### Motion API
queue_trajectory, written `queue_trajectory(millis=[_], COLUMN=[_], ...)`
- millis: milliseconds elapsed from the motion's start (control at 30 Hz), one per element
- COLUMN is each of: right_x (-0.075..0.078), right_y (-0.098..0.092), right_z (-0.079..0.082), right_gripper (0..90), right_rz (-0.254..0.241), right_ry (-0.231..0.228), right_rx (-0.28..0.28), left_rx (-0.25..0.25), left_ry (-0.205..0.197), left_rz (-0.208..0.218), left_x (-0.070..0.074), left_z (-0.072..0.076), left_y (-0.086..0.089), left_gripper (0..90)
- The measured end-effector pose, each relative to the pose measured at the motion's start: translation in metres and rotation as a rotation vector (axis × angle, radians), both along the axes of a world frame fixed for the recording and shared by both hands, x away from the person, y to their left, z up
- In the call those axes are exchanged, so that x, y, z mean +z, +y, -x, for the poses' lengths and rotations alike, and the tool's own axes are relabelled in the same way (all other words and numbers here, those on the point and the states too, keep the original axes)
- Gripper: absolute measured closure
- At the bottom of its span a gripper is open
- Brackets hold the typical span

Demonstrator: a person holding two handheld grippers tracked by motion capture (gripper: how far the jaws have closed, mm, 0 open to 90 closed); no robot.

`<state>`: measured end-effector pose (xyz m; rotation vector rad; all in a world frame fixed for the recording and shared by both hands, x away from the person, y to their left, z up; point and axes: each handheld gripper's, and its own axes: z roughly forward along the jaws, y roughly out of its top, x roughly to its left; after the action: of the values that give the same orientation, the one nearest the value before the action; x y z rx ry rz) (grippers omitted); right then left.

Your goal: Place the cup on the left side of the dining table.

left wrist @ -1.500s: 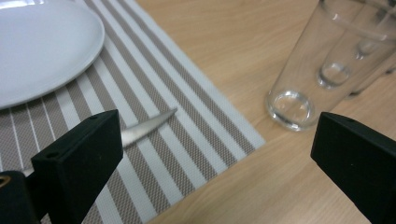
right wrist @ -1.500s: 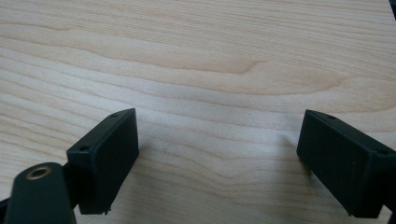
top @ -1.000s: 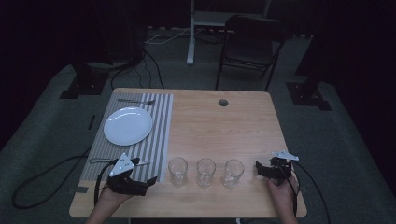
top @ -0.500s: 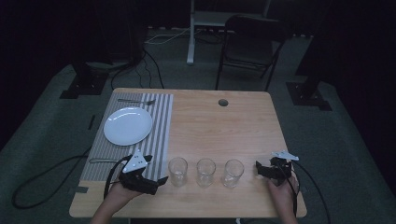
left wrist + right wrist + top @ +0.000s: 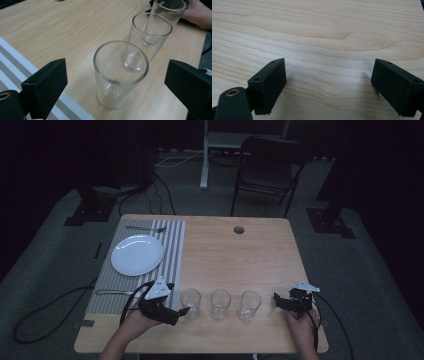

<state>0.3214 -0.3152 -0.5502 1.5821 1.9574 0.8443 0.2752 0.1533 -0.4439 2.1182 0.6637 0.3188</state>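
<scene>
Three clear empty glasses stand in a row near the table's front edge: the left glass, the middle glass and the right glass. My left gripper has come up to the left glass from the left. In the left gripper view that left glass stands between the jaws of my left gripper. The jaws have just been closing a little, but gaps remain on both sides and the pads do not touch it. Right of the row, my right gripper rests open over bare wood.
A white plate lies on a striped placemat at the left. There is a fork at the mat's far end and cutlery at its near end. A cable hole is near the far edge. A chair stands beyond the table.
My left gripper has moved right, off the placemat, up to the left glass. The right hand and the glasses have stayed put.
</scene>
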Motion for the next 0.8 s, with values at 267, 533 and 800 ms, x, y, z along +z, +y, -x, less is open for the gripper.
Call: queue_trajectory(millis=[267, 533, 800], right_x=[0.000, 0.000, 0.000], right_y=[0.000, 0.000, 0.000], right_z=[0.000, 0.000, 0.000], right_gripper=[12.3, 12.4, 12.4], right_rz=[0.002, 0.001, 0.001], right_ry=[0.000, 0.000, -0.001], right_rx=[0.001, 0.001, 0.001], left_rx=[-0.028, -0.061, -0.074], left_ry=[0.006, 0.018, 0.015], left_rz=[-0.017, -0.049, -0.063], left_x=[0.002, 0.003, 0.002], left_z=[-0.006, -0.013, -0.017], left_y=[-0.015, -0.029, -0.045], left_gripper=[5.1, 5.1, 5.1])
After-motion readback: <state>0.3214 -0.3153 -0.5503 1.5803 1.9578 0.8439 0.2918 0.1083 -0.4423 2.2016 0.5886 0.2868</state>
